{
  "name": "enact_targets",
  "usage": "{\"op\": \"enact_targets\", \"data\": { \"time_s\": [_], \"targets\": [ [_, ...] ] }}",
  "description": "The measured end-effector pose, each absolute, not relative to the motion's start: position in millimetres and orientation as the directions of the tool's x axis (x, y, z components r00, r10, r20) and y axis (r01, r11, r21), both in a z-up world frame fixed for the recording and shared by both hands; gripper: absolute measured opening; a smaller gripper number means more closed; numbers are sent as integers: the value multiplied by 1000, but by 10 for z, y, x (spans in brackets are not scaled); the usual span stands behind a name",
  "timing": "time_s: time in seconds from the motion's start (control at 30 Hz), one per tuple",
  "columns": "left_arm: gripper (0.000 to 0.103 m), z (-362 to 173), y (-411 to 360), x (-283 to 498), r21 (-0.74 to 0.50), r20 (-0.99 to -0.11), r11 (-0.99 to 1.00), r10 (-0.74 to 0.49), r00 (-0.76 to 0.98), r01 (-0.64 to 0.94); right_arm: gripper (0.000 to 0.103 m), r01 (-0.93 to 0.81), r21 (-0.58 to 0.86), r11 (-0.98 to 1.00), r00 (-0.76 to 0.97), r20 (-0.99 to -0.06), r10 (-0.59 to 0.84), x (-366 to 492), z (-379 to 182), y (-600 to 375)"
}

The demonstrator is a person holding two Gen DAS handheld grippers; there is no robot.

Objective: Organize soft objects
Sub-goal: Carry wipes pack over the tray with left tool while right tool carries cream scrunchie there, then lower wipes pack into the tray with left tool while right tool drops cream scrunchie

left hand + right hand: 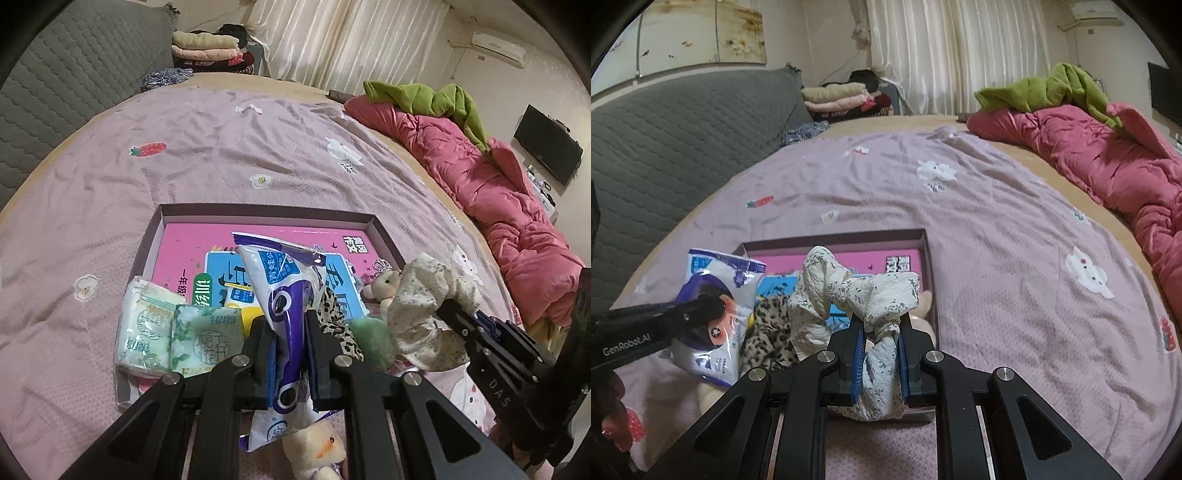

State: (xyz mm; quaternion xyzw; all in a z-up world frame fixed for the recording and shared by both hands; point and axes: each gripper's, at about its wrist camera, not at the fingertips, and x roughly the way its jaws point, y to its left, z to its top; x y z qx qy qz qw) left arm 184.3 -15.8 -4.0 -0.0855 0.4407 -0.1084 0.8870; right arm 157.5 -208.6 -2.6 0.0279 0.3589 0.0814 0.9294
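Observation:
My left gripper (291, 325) is shut on a white and purple plastic packet (284, 280), held over the near part of a shallow box (258, 216) with a pink book inside. My right gripper (881, 334) is shut on a cream floral scrunchie (849, 288) above the box's right side (923, 236); the same scrunchie (424, 295) and right gripper (458, 317) show at the right of the left wrist view. In the box lie two green tissue packs (177, 332), a leopard-print scrunchie (336, 317), a green fuzzy ball (371, 338) and a small plush bear (386, 284).
The box rests on a pink-lilac bedspread (221, 147). A pink quilt (498, 192) with a green garment (428, 96) lies along the right edge. A grey padded headboard (665, 147) and folded clothes (842, 96) stand behind. A cream plush toy (317, 450) lies under my left gripper.

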Motion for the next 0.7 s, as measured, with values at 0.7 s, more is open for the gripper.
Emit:
{"op": "enact_targets", "data": {
  "time_s": [0.7],
  "targets": [
    [14,-206,-193,1943,-236,-789,965,-260,557,116,31,-114,2,993,701,-708,82,1677,-292,-2039]
  ]
}}
